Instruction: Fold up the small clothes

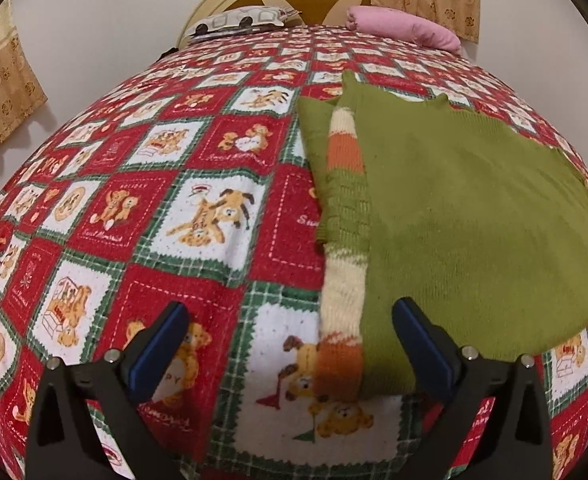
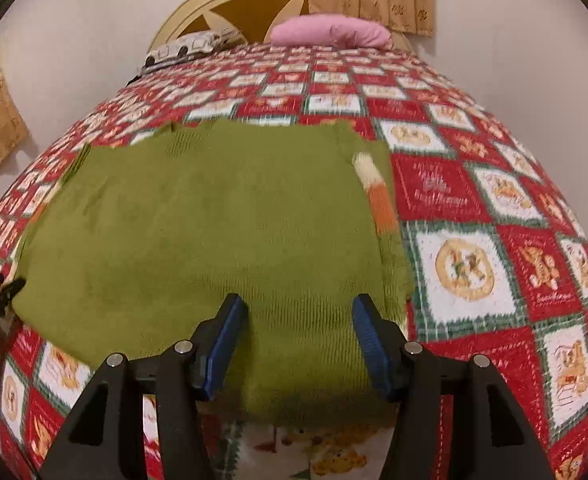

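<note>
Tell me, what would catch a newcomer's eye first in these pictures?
The bedspread, red and white squares printed with cartoon bears and dogs, covers the whole bed. On it lies a green knitted sweater, with a cream and orange striped sleeve folded along one side. Further back, a pink pillow rests against the cream headboard.

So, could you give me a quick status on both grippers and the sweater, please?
Left gripper open, empty. Right gripper open over green sweater, not pinching. Sweater flat on bedspread, striped sleeve folded in. Nothing in the way.
</note>
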